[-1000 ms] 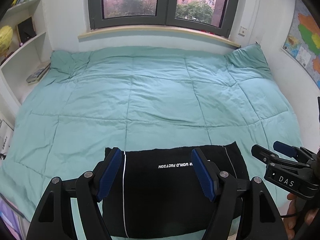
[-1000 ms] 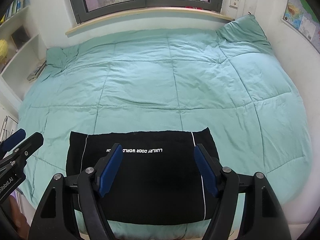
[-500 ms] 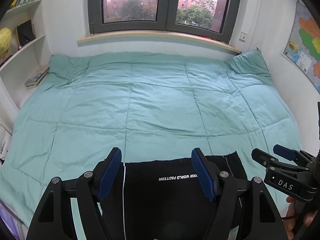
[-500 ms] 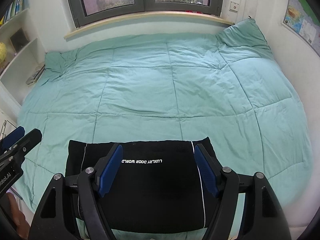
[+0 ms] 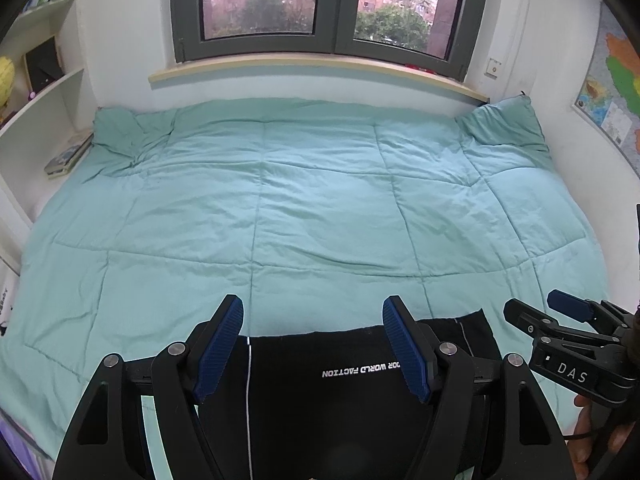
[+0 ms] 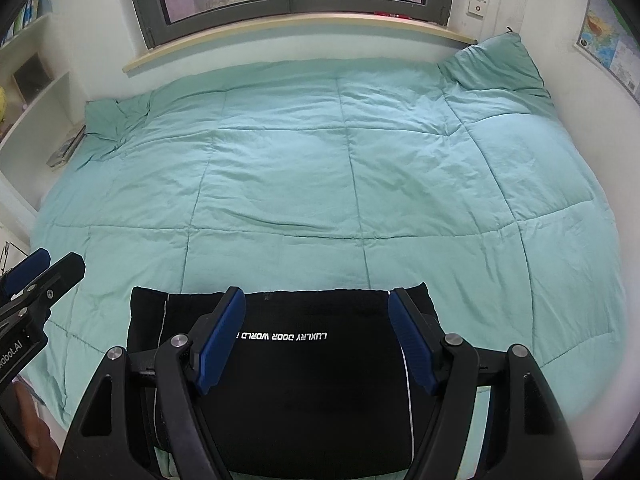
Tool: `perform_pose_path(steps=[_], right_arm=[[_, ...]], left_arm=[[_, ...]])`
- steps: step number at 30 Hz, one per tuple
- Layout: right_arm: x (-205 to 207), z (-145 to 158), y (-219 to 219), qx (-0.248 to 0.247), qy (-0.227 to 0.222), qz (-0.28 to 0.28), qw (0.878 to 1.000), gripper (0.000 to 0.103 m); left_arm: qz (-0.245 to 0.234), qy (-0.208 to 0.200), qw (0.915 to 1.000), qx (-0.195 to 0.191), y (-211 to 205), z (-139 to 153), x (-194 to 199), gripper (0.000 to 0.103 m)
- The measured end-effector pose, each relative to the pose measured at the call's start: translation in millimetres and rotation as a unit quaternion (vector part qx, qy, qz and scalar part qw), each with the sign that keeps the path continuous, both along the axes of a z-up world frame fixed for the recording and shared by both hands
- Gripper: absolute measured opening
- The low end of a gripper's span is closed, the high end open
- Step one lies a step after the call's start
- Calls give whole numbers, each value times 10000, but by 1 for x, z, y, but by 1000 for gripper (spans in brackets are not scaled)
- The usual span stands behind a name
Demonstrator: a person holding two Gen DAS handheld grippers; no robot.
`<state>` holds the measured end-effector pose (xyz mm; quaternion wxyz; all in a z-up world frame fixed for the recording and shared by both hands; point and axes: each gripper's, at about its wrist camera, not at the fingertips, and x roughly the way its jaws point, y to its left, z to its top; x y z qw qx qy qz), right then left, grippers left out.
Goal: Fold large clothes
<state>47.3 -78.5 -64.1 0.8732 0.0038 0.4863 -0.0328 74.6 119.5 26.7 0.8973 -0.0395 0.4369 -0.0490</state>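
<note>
Folded black garment point(image 6: 288, 364) lying flat at near edge of bed, on teal quilt point(image 5: 320, 208). Left tongs point(image 5: 314, 344) and right tongs point(image 6: 316, 340) poised above garment, both released, nothing gripped.

One black garment point(image 6: 304, 376) on the bed, folded into a flat rectangle, with one line of white lettering point(image 6: 282, 336) across it and two thin white stripes, one down each side. One green quilt point(image 5: 320, 208) under it, covering the whole bed. Two tools here: the left tool point(image 5: 312, 344) and the right tool point(image 6: 316, 340), each with two blue pads, four pads in all, nothing between either pair. One window point(image 5: 320, 4) behind the bed, two panes. One map point(image 5: 616, 76) on the right-hand wall, one wall switch point(image 5: 493, 68) near the window's corner. On the shelves at left, one yellow ball point(image 5: 6, 80); the books there are too blurred to count.
</note>
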Motion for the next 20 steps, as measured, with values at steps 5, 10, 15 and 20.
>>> perform_pose_path(steps=[5, 10, 15, 20], right_arm=[[7, -5, 0, -16, 69, -11, 10000, 75], [10, -7, 1, -16, 99, -30, 9999, 75], [12, -10, 2, -16, 144, -8, 9999, 75], [11, -12, 4, -45, 158, 4, 9999, 75]], left_arm=[[-13, -3, 10000, 72, -1, -4, 8, 74], [-11, 31, 9998, 176, -1, -7, 15, 74], [78, 45, 9997, 229, 2, -10, 17, 74], [199, -106, 9992, 339, 8, -10, 14, 74]])
